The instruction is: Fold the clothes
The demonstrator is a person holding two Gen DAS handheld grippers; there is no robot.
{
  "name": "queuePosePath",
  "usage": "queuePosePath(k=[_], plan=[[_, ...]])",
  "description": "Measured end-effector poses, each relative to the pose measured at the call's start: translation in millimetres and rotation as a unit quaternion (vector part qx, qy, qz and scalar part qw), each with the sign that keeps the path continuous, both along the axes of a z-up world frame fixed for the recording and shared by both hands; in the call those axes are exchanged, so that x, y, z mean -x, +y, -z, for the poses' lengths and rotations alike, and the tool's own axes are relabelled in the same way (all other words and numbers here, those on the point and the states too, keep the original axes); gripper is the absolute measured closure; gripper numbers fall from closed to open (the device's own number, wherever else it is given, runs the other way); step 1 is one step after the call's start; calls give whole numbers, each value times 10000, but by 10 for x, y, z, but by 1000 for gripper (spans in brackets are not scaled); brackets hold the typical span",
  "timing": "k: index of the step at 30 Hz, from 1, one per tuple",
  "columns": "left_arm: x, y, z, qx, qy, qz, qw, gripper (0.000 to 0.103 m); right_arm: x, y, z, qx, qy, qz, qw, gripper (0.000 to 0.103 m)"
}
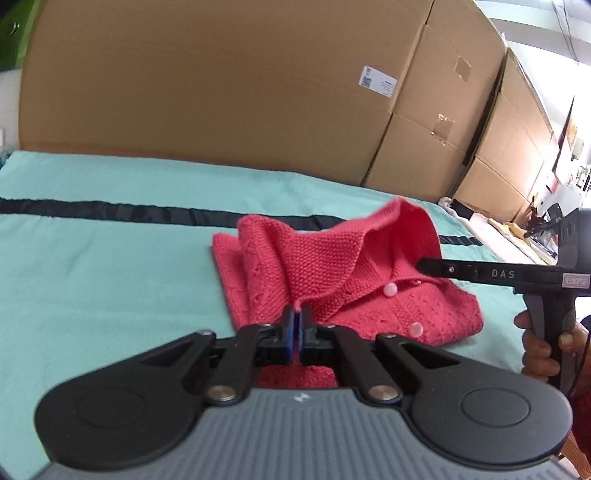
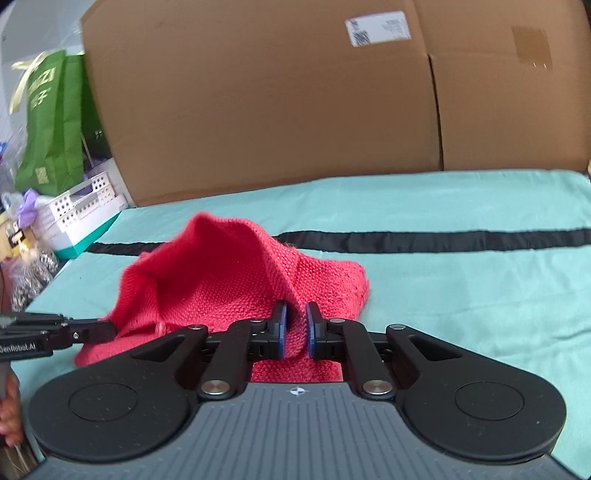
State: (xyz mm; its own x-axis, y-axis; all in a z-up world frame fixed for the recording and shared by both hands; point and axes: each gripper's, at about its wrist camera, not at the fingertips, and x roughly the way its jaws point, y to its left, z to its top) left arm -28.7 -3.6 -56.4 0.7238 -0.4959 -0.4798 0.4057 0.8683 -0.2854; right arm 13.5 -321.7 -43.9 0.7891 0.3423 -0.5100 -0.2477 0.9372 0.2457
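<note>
Left wrist view: the left gripper (image 1: 295, 317) pinches an edge of the red knitted cardigan (image 1: 332, 273) lying on the teal cloth (image 1: 110, 258).

Right wrist view: the right gripper (image 2: 295, 325), jaws slightly parted, clasps a raised cardigan fold.

Large brown cardboard boxes (image 1: 229, 85) stand behind a teal cloth (image 1: 92, 266) crossed by a black stripe (image 2: 443, 240). One box carries a white label (image 2: 376, 27). A green bag (image 2: 51, 122) and white perforated basket (image 2: 74, 206) sit beside them.
</note>
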Motion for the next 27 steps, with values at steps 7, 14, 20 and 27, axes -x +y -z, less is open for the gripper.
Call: queuePosePath(k=[7,14,20,27], plan=[[-70,-26,-43,-285,-61,110,9995,103,232,96,-209,941,-542,188,9939,55],[-55,14,-43,-387,-76,165,9991,102,107,485,-227,1896,-923,-273,9771,65],[-57,137,-27,-348,3,-30,9994,90,-70,236,-47,1129,-227,44,9933,98],[41,244,-104,-450,1,56,9990,77,191,222,-152,1486,-367,-36,9882,34]])
